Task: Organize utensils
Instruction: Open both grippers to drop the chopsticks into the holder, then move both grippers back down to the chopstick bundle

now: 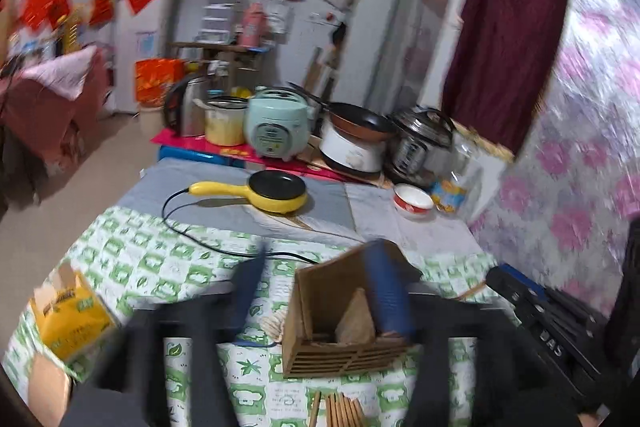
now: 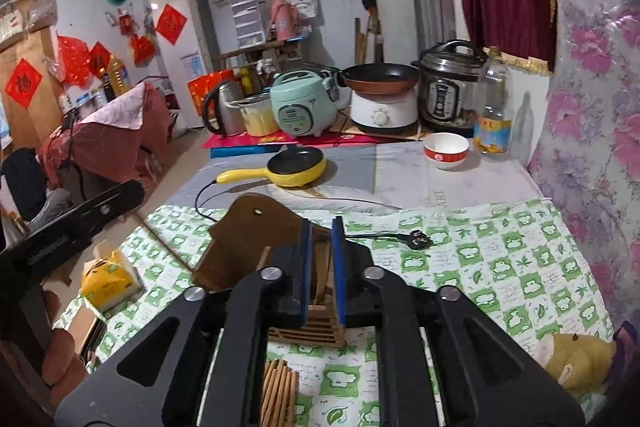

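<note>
Half the wooden utensil holder (image 2: 256, 247) hides behind the right gripper (image 2: 322, 267).

A lived-in home kitchen: rice cooker (image 2: 303, 101), kettle (image 2: 222, 105), pressure cooker (image 2: 451, 85) and fridge (image 2: 176, 39) crowd the room.

Left gripper (image 1: 316, 287) blurred, jaws apart w/ nothing between; right-hand blue pad overlaps the wooden utensil holder (image 1: 340, 323) in view, contact can't be told. Holder sits on green-white checked cloth (image 1: 160, 259), slatted base toward cam. Bundle of wooden chopsticks (image 1: 340, 409) at bottom edge, near holder. Yellow tissue pack (image 1: 70, 315) at left. Yellow mini frying pan (image 1: 276, 189) farther back, black cord trailing over cloth. Red-white bowl (image 1: 413, 200) right of pan. Other gripper (image 1: 548, 323) at right edge
</note>
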